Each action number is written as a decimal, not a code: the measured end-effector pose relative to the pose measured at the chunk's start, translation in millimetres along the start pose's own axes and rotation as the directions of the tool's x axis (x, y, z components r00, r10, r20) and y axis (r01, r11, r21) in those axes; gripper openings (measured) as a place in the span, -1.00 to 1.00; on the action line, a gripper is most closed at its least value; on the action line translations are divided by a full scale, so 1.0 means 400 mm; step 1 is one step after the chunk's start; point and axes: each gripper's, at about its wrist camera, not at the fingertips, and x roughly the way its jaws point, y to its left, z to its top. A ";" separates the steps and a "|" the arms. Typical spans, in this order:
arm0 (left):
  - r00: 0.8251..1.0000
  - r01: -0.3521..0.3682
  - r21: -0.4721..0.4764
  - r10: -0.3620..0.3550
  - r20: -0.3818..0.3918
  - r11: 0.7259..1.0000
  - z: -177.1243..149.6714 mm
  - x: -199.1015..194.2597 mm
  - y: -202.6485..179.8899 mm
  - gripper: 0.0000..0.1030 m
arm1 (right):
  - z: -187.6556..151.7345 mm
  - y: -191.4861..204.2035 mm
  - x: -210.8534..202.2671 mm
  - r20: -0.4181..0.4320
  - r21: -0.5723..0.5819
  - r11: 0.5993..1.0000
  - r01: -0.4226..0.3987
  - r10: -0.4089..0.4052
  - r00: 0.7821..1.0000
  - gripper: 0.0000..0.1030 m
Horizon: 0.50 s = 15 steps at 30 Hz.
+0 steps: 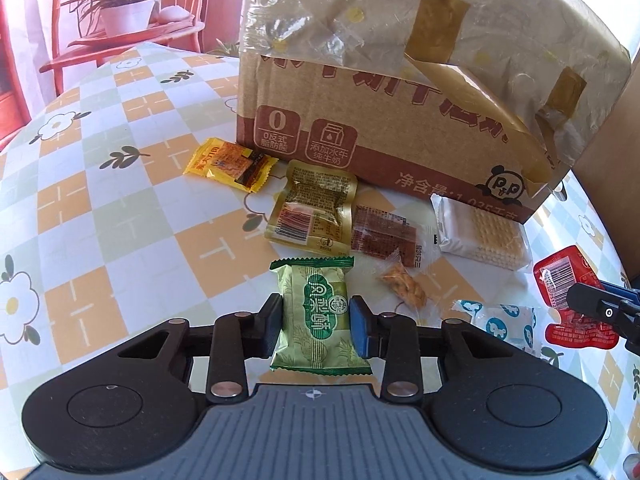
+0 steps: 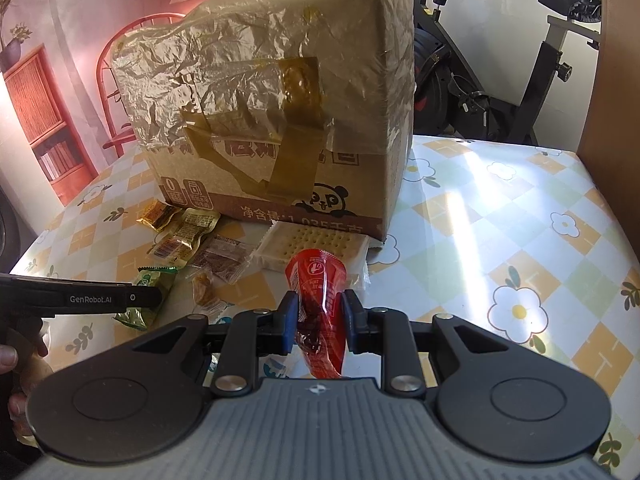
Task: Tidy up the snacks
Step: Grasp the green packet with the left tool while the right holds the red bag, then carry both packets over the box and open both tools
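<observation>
**Both grippers loaded, box not yet reached**

The step in hand looks like the pick-up: each gripper has a snack and neither is yet at the cardboard box (image 1: 384,128), which stands at the back of the counter (image 1: 120,208), wrapped in crinkled film and tape. The left gripper (image 1: 314,322) has its jaws closed on a green pineapple-cake packet (image 1: 316,312), pads pressing its two long edges; whether the packet is clear of the counter cannot be told. The right gripper (image 2: 318,320) grips a red sauce sachet (image 2: 320,300) squeezed narrow between its jaws, the sachet standing up out of them.

Loose on the counter before the box lie a yellow packet (image 1: 230,164), a gold vacuum pouch (image 1: 314,208), a clear pack of dark slices (image 1: 384,232), a wafer pack (image 1: 480,232), a small twist-wrapped sweet (image 1: 404,288) and a blue-and-white packet (image 1: 504,320).

The next move probably calls for carrying both snacks to wherever they are sorted; no opening in the box shows in either view, so the destination is uncertain.

Both grippers point steeply down at the counter, side by side, the left one's body reaching in from the left edge of the right wrist view, a person's fingers (image 2: 10,360) behind it.
</observation>
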 end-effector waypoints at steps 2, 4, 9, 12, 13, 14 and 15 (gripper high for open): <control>1.000 -0.006 -0.016 0.006 0.021 1.000 0.004 -0.015 0.016 -0.27 | 0.002 0.000 -0.006 0.017 0.004 1.000 -0.002 0.002 1.000 -0.51; 0.998 -0.010 -0.023 0.011 0.054 1.000 0.013 -0.038 0.028 -0.27 | 0.007 0.001 -0.018 0.037 0.003 1.000 -0.007 0.007 0.999 -0.51; 0.990 -0.016 -0.006 0.016 0.138 1.000 0.043 -0.089 0.028 -0.27 | 0.029 0.017 -0.044 0.083 -0.015 1.000 -0.017 0.018 0.996 -0.51; 0.983 -0.013 0.012 0.011 0.182 1.000 0.060 -0.119 0.023 -0.27 | 0.053 0.030 -0.068 0.111 -0.033 0.999 -0.036 0.039 0.993 -0.51; 0.978 -0.020 0.024 0.015 0.208 1.000 0.070 -0.132 0.017 -0.27 | 0.064 0.035 -0.077 0.124 -0.039 0.998 -0.048 0.052 0.991 -0.51; 0.972 -0.031 0.032 0.023 0.235 0.999 0.080 -0.146 0.014 -0.27 | 0.078 0.042 -0.091 0.146 -0.050 0.997 -0.059 0.065 0.987 -0.51; 0.964 -0.035 0.038 0.024 0.265 0.999 0.095 -0.161 0.013 -0.27 | 0.095 0.051 -0.105 0.170 -0.068 0.996 -0.060 0.071 0.983 -0.51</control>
